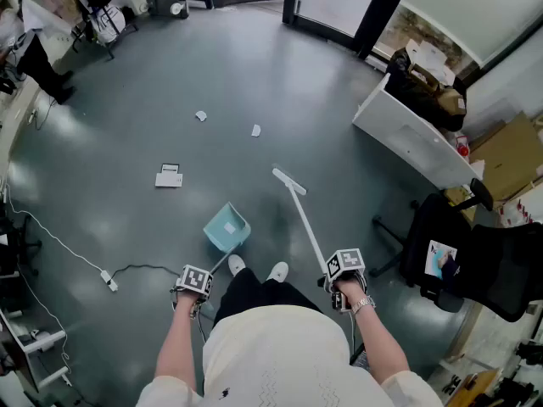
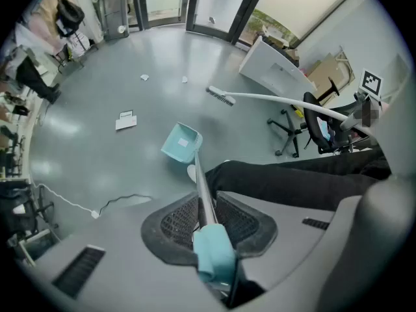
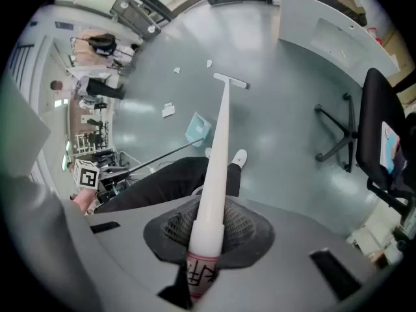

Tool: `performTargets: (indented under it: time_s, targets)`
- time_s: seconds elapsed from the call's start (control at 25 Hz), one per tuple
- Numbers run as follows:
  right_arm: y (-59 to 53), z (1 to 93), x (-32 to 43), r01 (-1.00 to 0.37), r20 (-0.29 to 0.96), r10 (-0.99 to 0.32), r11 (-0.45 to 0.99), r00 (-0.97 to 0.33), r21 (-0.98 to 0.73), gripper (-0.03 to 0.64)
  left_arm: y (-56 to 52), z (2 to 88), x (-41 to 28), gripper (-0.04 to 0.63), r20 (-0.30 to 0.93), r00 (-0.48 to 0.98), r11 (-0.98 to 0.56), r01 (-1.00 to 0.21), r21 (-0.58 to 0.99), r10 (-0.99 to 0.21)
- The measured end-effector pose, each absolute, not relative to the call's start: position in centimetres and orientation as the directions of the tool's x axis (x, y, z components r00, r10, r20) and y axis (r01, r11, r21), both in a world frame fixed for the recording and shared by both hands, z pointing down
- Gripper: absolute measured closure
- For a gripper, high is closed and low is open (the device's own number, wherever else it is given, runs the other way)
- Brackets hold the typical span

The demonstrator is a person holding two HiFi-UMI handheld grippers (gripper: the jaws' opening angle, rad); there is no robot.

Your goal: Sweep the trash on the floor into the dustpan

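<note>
The left gripper [image 2: 207, 225] has its jaws closed on the thin metal handle of the teal dustpan [image 1: 226, 227], just above the handle's teal end grip. The pan sits on the grey floor [image 1: 127, 142] just ahead of the person's white shoes [image 1: 237, 264]. The right gripper [image 3: 208, 234] is clamped round the white handle of the broom [image 1: 305, 225]. The broom's narrow head reaches out past the dustpan, to its right; whether it touches the floor cannot be told. Two crumpled paper scraps [image 1: 201, 115] lie further out, well apart from the pan, and a flat printed sheet [image 1: 169, 176] lies off to the left. A black office chair [image 1: 475, 253] and a white desk [image 1: 416, 142] stand to the right.
</note>
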State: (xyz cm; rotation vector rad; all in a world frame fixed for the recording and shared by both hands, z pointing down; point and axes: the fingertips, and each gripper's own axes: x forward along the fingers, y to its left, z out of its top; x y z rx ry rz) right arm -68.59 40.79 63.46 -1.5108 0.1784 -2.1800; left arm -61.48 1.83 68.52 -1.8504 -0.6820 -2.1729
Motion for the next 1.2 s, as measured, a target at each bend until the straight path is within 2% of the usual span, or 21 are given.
performTargets:
  time_s: [0.24,0.48,0.72,0.84,1.0,1.2]
  targets:
    - [45.6,62.2,-61.7,0.378,0.860,-0.480,-0.839,-0.175,-0.391,0.554,9.0,69.2,-52.5,0.502,0.970,-0.182,-0.832,0.503,0.235,0.164]
    - [51.0,62.1,-55.8,0.469,0.858,-0.490,-0.800,-0.152,-0.374,0.554,15.7,71.2,-43.1,0.502,0.965,-0.191,-0.800,0.542,0.258,0.182]
    - [54.1,62.3,-49.6,0.526,0.860,-0.492,-0.771,-0.136,-0.359,0.554,19.4,72.0,-34.3,0.502,0.975,-0.188,-0.770,0.601,0.213,0.123]
    - [55.8,62.7,-46.8,0.538,0.858,-0.497,-0.763,-0.132,-0.359,0.554,21.6,72.1,-31.9,0.502,0.970,-0.218,-0.783,0.584,0.215,0.104]
    - [56.5,62.9,-41.3,0.506,0.856,-0.490,-0.787,-0.166,-0.352,0.554,22.6,72.2,-28.3,0.502,0.969,-0.233,-0.759,0.616,0.213,0.083]
    - [60.7,64.1,-32.3,0.379,0.832,-0.475,-0.854,-0.286,-0.358,0.554,25.4,71.8,-24.6,0.502,0.964,-0.267,-0.714,0.676,0.183,-0.005]
